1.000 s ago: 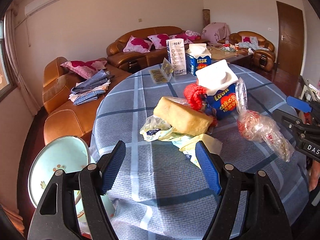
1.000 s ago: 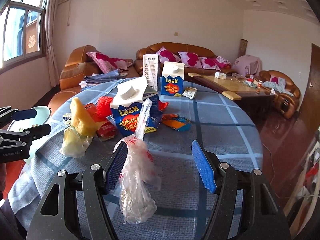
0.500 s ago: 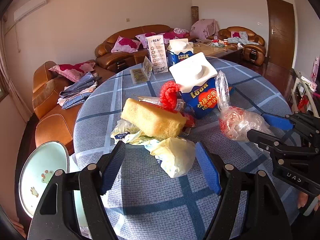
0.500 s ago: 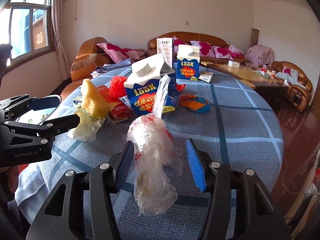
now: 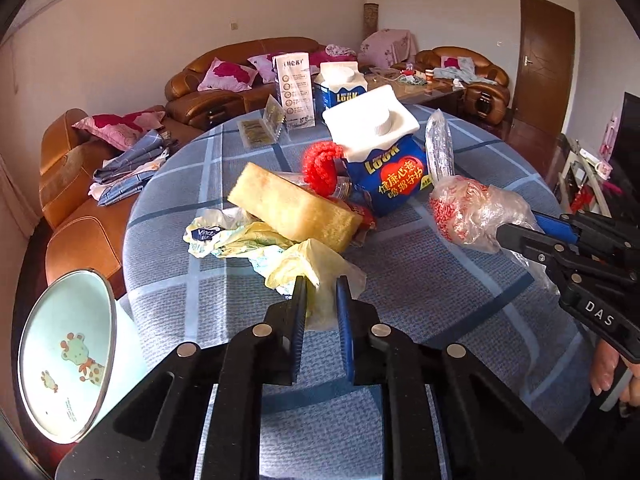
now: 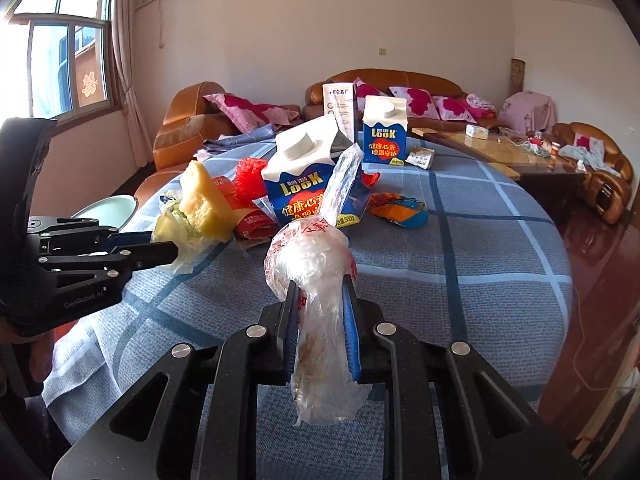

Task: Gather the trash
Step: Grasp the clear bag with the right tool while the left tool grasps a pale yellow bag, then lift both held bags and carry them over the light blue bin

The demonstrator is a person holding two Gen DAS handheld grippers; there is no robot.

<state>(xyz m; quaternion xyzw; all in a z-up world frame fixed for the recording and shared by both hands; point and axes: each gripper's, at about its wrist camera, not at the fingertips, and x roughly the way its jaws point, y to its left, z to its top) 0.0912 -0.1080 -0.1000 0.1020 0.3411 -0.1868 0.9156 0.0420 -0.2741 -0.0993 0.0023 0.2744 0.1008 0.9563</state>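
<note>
Both sets of jaws had just been closing, each with something between them. At the lower centre of the left wrist view, the left gripper (image 5: 321, 304) had drawn its blue pads in from a wide spread and now pinched the yellow plastic bag (image 5: 316, 268), which lay at the near edge of the litter heap on the blue checked tablecloth (image 5: 420, 280). At the lower centre of the right wrist view, the right gripper (image 6: 322, 304) had likewise narrowed onto the clear plastic bag with red print (image 6: 308, 256), its pads pressing the crumpled film, the bag's bulge standing above them and its tail hanging below. Behind, mid-frame, the yellow sponge (image 5: 294, 210), the blue milk carton (image 5: 384, 156) and a red mesh scrubber (image 5: 320, 166) remained in the pile. In my judgement, two pieces of trash were secured at once, so lifting them away toward a bin seemed the next step; no bin showed in either view.
</note>
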